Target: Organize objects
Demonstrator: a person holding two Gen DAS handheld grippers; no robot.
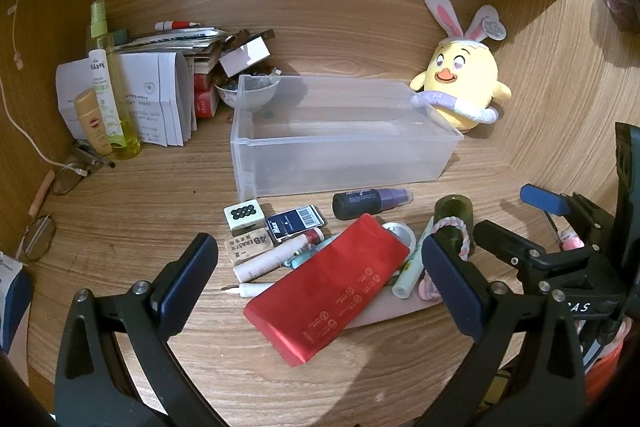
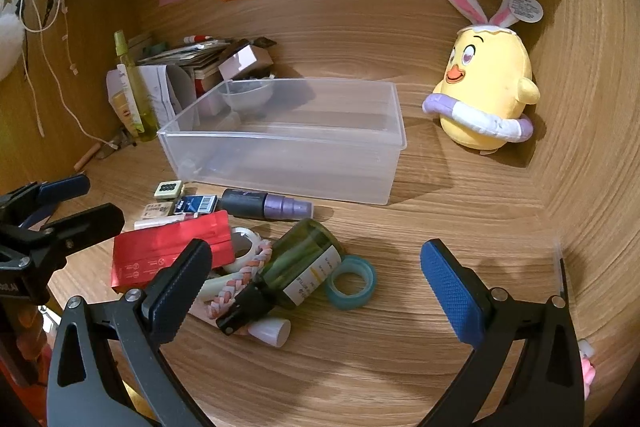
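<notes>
Left gripper [image 1: 320,273] and right gripper [image 2: 316,277]: fingers fully spread, holding nothing, poised above the clutter near the worktop [image 2: 400,367] front edge

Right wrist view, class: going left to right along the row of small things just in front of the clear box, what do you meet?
Dice → blue barcode box → black and purple bottle.
</notes>
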